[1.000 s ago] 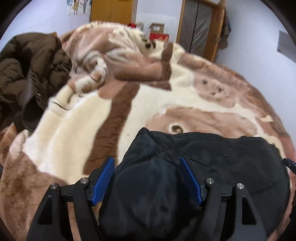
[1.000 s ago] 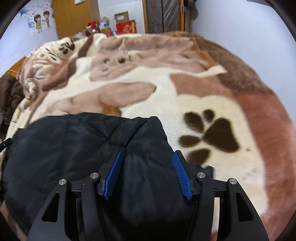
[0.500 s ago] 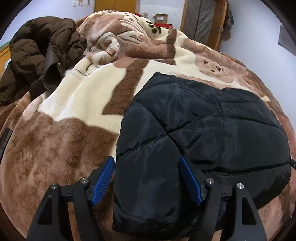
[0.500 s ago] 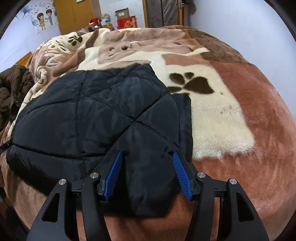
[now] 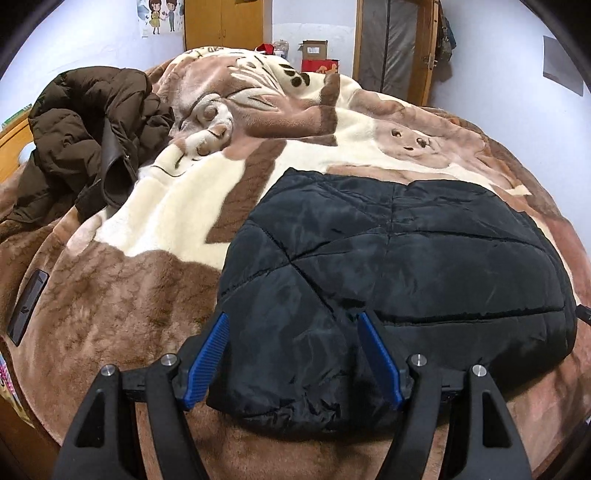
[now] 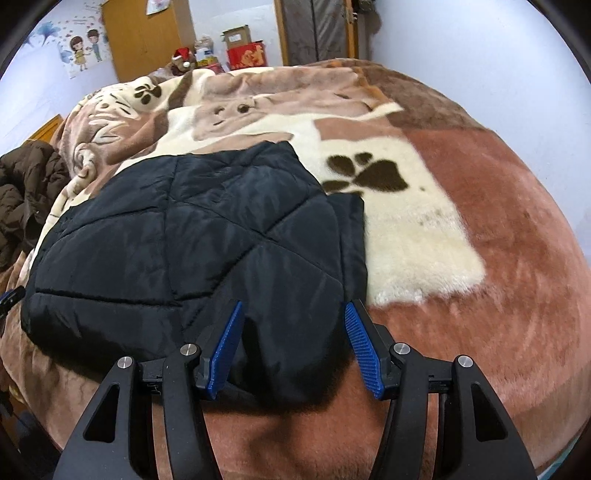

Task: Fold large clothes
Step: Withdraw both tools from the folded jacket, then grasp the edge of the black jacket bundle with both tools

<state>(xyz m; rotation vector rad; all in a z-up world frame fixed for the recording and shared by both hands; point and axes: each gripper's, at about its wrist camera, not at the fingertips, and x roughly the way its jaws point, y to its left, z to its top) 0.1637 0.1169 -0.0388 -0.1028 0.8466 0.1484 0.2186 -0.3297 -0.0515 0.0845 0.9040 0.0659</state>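
Black jacket [image 5: 406, 258] — quilted cloth, faintly shiny — on a plush, furry blanket [image 5: 129, 288].

Two padded jackets lie on the bed: one black jacket [image 5: 399, 266] [image 6: 192, 236], folded, near the foot edge, and one brown jacket [image 5: 85, 136] [image 6: 22, 192], heaped well apart from the black one, toward the headboard side. One plush blanket [image 5: 177, 206] [image 6: 424, 206] lies under both. Two tools show, the left tool [image 5: 293, 325] and the right tool [image 6: 293, 314], each spread wide at a near corner of the black jacket. Beyond the bed stands one cardboard box [image 5: 314, 50] [image 6: 236, 36].
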